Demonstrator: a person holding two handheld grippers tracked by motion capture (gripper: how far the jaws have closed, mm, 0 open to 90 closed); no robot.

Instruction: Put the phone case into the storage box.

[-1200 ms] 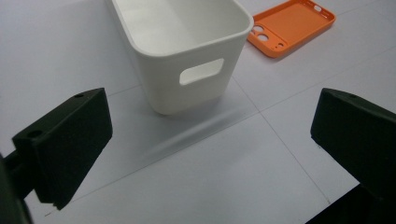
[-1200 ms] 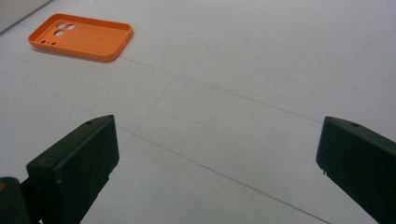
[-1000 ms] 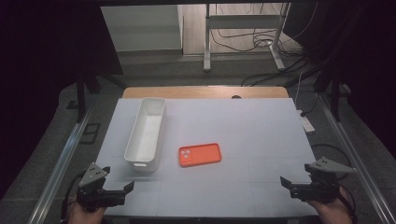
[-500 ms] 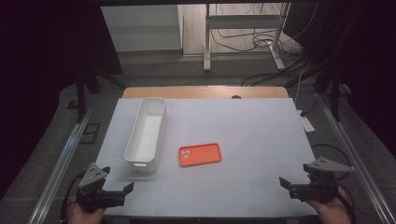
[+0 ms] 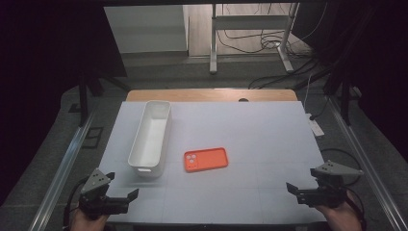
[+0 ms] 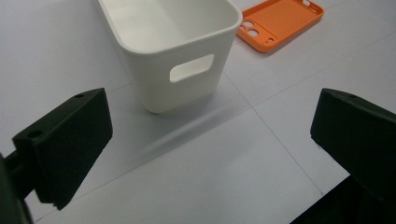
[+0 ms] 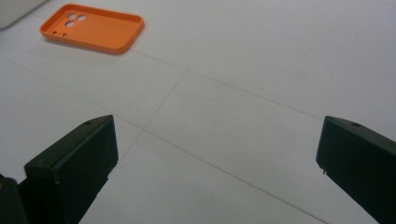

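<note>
While both hand-held grippers hover over the near corners of the white tabletop (image 5: pixel 269 130), the left gripper (image 5: pixel 126 197) at seven o'clock and the right gripper (image 5: pixel 294 188) at five o'clock have their jaws spread wide, holding nothing. Between them, near the table's centre, lies the flat orange rubbery phone case (image 5: pixel 206 159) (camera cutouts toward nine o'clock). Just beside it, at nine o'clock, stands the long white plastic bin (image 5: pixel 150 137), apart from the case.

Cables (image 5: pixel 269 43) beyond white table (image 5: pixel 250 130).
</note>
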